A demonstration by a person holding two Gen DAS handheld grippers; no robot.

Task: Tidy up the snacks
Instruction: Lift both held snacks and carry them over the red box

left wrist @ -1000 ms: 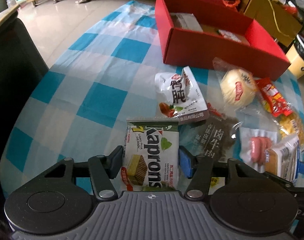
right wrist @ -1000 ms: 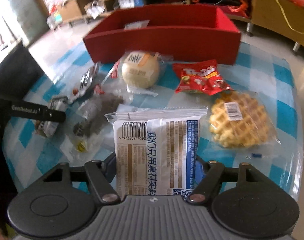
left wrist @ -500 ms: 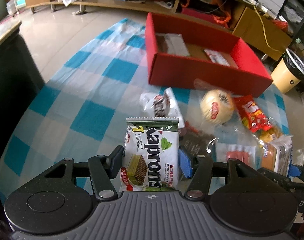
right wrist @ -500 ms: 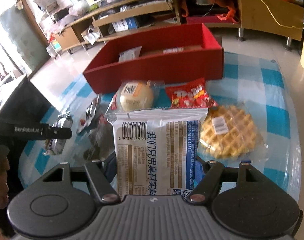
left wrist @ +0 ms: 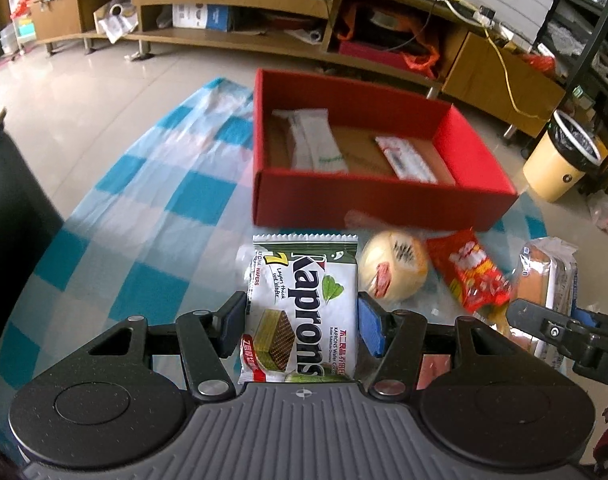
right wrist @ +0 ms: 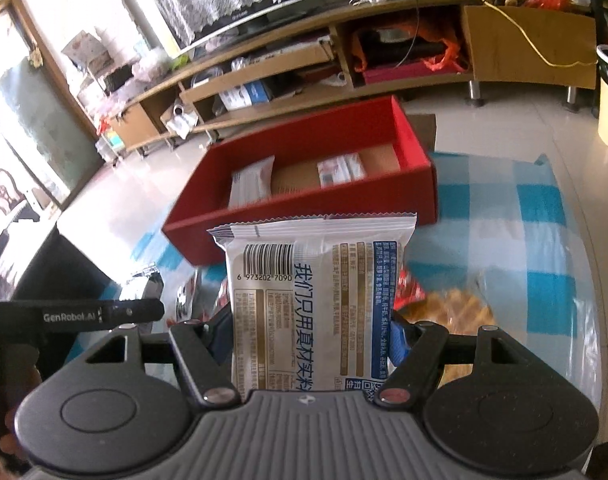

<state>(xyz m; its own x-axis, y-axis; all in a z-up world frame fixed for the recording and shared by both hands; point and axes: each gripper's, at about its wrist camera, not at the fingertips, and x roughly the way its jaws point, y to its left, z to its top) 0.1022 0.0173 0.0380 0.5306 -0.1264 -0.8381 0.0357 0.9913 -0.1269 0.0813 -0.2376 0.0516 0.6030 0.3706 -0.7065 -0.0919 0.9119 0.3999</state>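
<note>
My left gripper (left wrist: 302, 330) is shut on a green-and-white Kaprons wafer pack (left wrist: 304, 304), held above the table in front of the red box (left wrist: 384, 200). In the right wrist view my right gripper (right wrist: 310, 338) is shut on a white bread packet (right wrist: 316, 300) with a barcode, also lifted short of the red box (right wrist: 304, 204). The box holds a white packet (left wrist: 314, 140) and a small red-and-white packet (left wrist: 404, 158). The right gripper's arm (left wrist: 564, 334) shows at the lower right of the left wrist view.
On the blue checked tablecloth (left wrist: 152, 216) lie a round bun in wrap (left wrist: 394, 270), a red snack bag (left wrist: 470, 272) and a waffle (right wrist: 456, 308). A yellow bin (left wrist: 560, 160) and low wooden shelves (left wrist: 232, 12) stand beyond the table. A dark chair (left wrist: 12, 208) is at the left.
Both grippers have risen with their packs and tilted up, so the red box's inside and the room behind now show. The snacks on the cloth sit lower in both views.
</note>
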